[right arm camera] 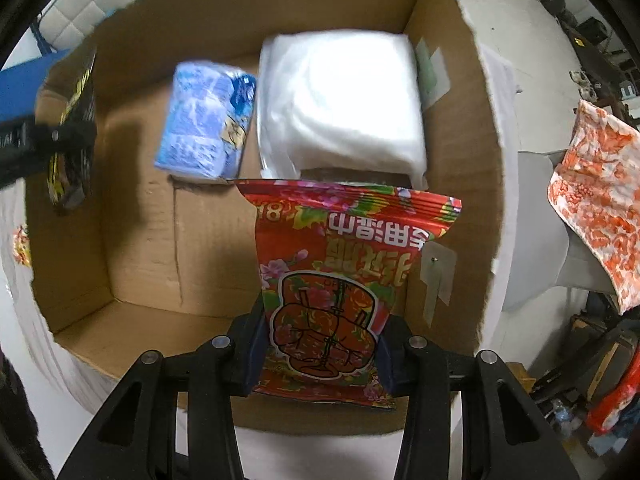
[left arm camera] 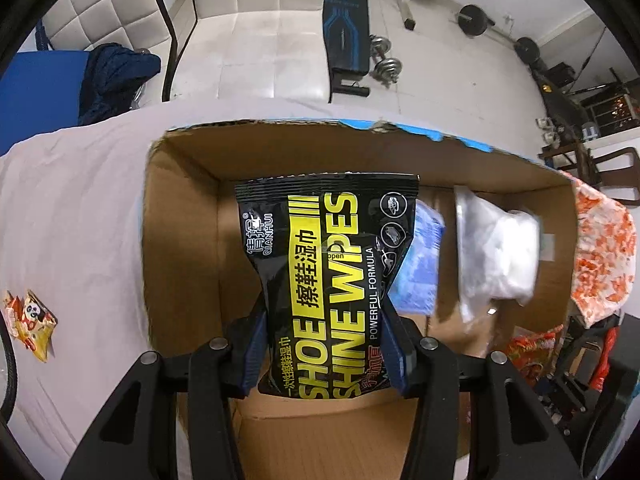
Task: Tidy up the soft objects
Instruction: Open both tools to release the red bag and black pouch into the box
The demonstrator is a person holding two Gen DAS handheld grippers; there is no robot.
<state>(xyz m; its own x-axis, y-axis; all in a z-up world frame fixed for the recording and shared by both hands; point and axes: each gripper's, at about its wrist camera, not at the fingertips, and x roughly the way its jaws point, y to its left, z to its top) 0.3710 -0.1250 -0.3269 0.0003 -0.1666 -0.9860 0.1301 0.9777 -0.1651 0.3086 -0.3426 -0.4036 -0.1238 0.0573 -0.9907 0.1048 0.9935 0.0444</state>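
Note:
My left gripper [left arm camera: 324, 312] is shut on a black and yellow shoe shine wipes pack [left arm camera: 320, 272] and holds it over the left part of an open cardboard box [left arm camera: 180, 240]. My right gripper [right arm camera: 322, 320] is shut on a red floral wipes pack [right arm camera: 340, 280] and holds it over the near right part of the same box [right arm camera: 452, 120]. On the box floor lie a blue tissue pack [right arm camera: 204, 120] and a white plastic-wrapped bundle [right arm camera: 340, 100]. The black pack [right arm camera: 72, 132] in the left gripper also shows at the left of the right wrist view.
The box stands on a table with a white cloth [left arm camera: 72, 220]. A small panda snack packet [left arm camera: 30, 320] lies on the cloth to the left. An orange and white patterned cloth [right arm camera: 600, 208] hangs right of the box. A white chair [left arm camera: 260, 40] stands behind the table.

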